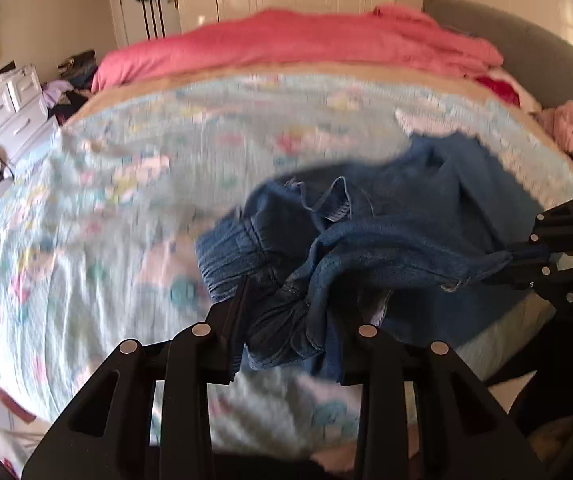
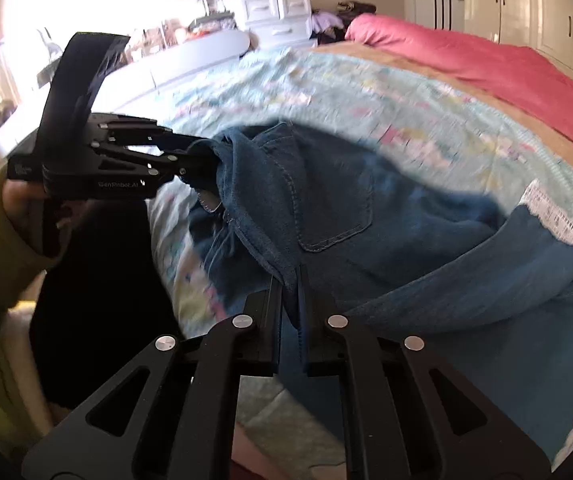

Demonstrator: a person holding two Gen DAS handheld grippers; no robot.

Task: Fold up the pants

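Pants (image 2: 366,216) hang bunched above the bed (image 1: 86,220), filling each frame's lower middle, each hand-held gripper (left (image 1: 286,320), right (image 2: 290,304)) clamping denim. Best to draw them apart, level, so the waistband spreads before laying down.

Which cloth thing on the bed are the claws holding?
The blue denim pants. Both the left claw and the right claw pinch them. The pink blanket lies untouched at the far side, and the pastel bedsheet stays flat underneath.

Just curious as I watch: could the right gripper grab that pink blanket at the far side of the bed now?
Probably not: the right gripper is shut on the jeans, and the pink blanket lies across the bed, well beyond them.
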